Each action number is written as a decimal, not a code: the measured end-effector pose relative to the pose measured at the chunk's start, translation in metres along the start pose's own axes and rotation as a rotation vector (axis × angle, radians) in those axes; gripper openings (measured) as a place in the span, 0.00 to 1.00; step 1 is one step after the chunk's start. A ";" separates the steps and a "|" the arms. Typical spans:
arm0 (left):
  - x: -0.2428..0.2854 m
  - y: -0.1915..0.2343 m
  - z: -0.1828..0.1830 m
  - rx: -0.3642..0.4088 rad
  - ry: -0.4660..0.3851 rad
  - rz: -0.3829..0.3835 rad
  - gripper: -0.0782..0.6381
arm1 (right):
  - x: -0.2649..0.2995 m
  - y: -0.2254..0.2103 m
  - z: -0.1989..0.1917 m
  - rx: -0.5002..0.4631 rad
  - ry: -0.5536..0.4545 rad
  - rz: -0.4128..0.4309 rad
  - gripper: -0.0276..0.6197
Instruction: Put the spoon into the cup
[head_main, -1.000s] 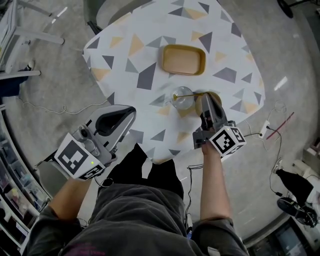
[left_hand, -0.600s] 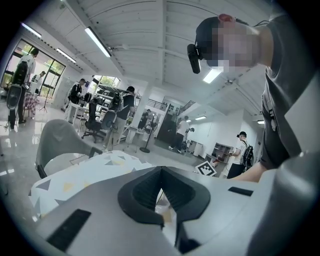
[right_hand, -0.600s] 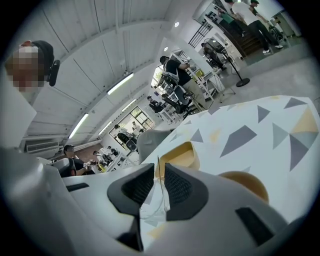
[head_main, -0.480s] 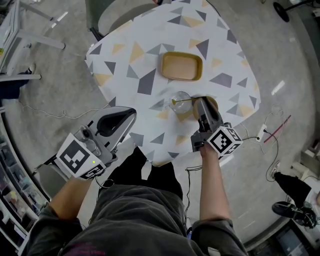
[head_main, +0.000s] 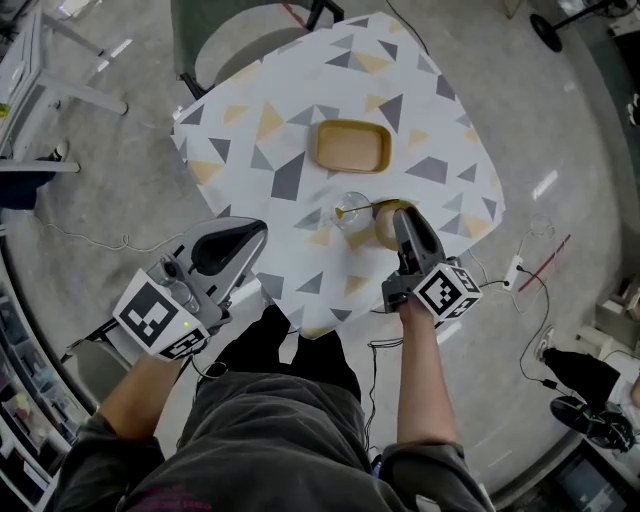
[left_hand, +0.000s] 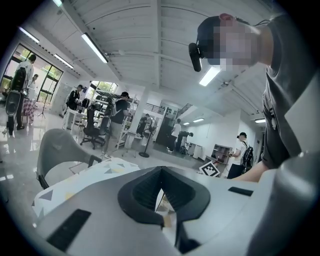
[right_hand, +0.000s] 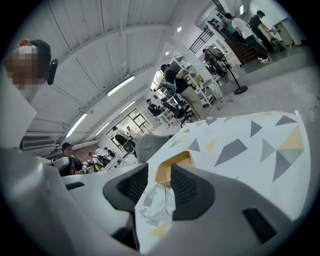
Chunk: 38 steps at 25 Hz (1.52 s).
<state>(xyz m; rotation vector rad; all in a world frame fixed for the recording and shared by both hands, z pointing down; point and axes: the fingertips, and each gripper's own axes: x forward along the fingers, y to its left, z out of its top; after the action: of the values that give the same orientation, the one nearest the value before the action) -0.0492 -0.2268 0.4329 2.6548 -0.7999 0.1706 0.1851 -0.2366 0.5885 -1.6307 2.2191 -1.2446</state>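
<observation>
A clear glass cup (head_main: 352, 211) stands on the table's near half, and a gold spoon (head_main: 362, 207) leans in it with its handle pointing right. My right gripper (head_main: 398, 213) sits just right of the cup. In the right gripper view its jaws are opening: the spoon's thin handle (right_hand: 165, 192) rises between the pads (right_hand: 186, 189), apart from both, with the cup (right_hand: 154, 204) below. My left gripper (head_main: 252, 230) hangs off the table's near left edge. Its jaws (left_hand: 161, 172) are shut and hold nothing.
A yellow tray (head_main: 353, 146) lies beyond the cup on the patterned tablecloth (head_main: 290, 110). A tan round thing (head_main: 381, 226) is partly hidden under my right gripper. A grey chair (head_main: 225, 30) stands at the table's far side. Cables (head_main: 530, 265) lie on the floor.
The right gripper's jaws stand wider apart than before. The spoon stays leaning in the cup. Both grippers have lifted slightly.
</observation>
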 end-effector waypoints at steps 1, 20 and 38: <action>-0.001 -0.001 0.003 0.003 -0.004 0.000 0.13 | -0.003 0.002 0.004 -0.006 -0.006 -0.003 0.25; -0.016 -0.030 0.068 0.077 -0.104 -0.024 0.13 | -0.058 0.083 0.075 -0.098 -0.126 0.073 0.25; -0.042 -0.061 0.112 0.135 -0.175 -0.044 0.13 | -0.110 0.190 0.111 -0.220 -0.197 0.220 0.13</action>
<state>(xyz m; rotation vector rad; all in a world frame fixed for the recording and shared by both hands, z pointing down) -0.0495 -0.1997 0.3012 2.8424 -0.8089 -0.0214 0.1487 -0.1882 0.3503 -1.4528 2.3971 -0.7745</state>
